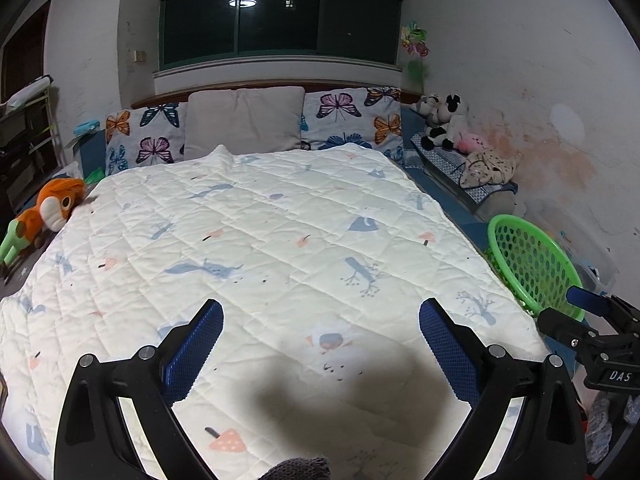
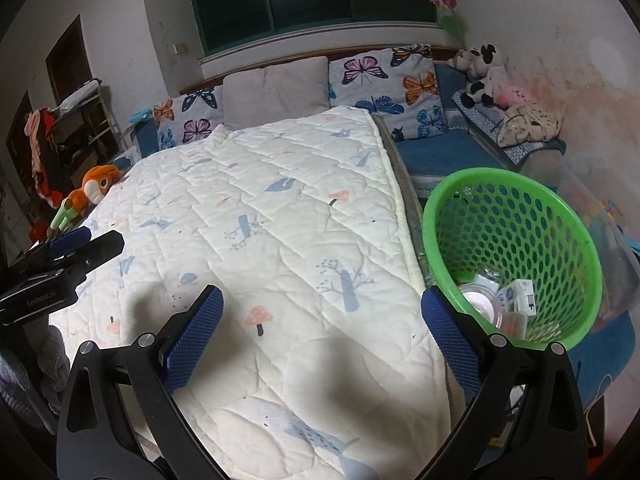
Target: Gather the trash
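Note:
A green perforated basket (image 2: 560,220) stands at the right side of the bed, tilted toward me; it also shows in the left wrist view (image 1: 536,268). Inside it lie trash pieces: a round clear lid (image 2: 480,300), a white box (image 2: 520,294) and an orange packet (image 2: 516,324). My left gripper (image 1: 320,340) is open and empty above the white quilt (image 1: 260,248). My right gripper (image 2: 320,328) is open and empty over the quilt's right edge, its right finger (image 2: 452,344) beside the basket rim. No loose trash shows on the quilt.
Butterfly pillows (image 1: 148,132) and a grey pillow (image 1: 244,120) line the headboard. An orange plush toy (image 1: 52,208) lies at the bed's left edge. Plush toys (image 1: 444,120) and a crumpled cloth (image 1: 486,166) sit on a bench right. Shelves (image 2: 80,128) stand left.

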